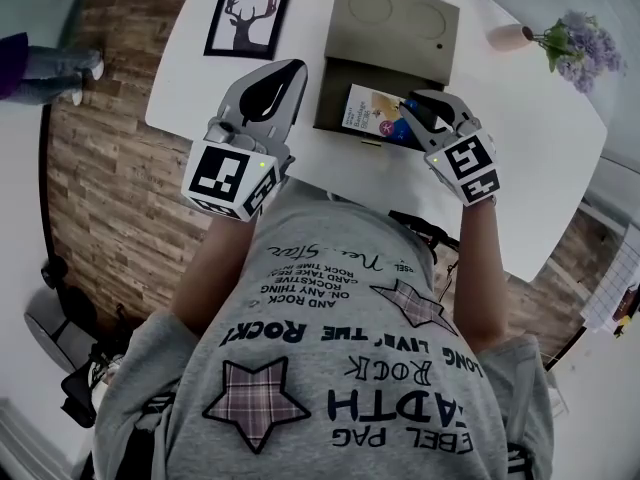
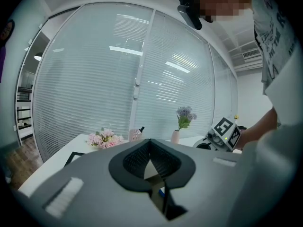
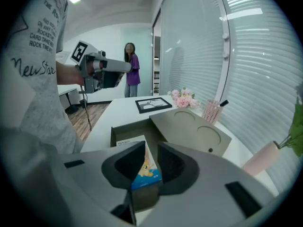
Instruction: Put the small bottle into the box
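A small printed carton (image 1: pixel 368 111), white with a blue end, holds the small bottle and hangs over the open olive box (image 1: pixel 335 98). My right gripper (image 1: pixel 415 110) is shut on the carton's blue end. In the right gripper view the carton (image 3: pixel 146 171) sits between the dark pads, above the box (image 3: pixel 124 132). The box's lid (image 1: pixel 395 18) lies folded back, showing two round recesses. My left gripper (image 1: pixel 285 73) hovers left of the box, shut and empty. The left gripper view shows its pads (image 2: pixel 150 157) pressed together.
A framed deer picture (image 1: pixel 249 15) lies left of the lid on the white table (image 1: pixel 520 118). A vase of purple flowers (image 1: pixel 575 43) stands at the far right. Pink flowers (image 3: pixel 183 97) and a pink pen holder (image 3: pixel 211 110) stand behind the lid. A person in purple (image 3: pixel 131 70) stands far back.
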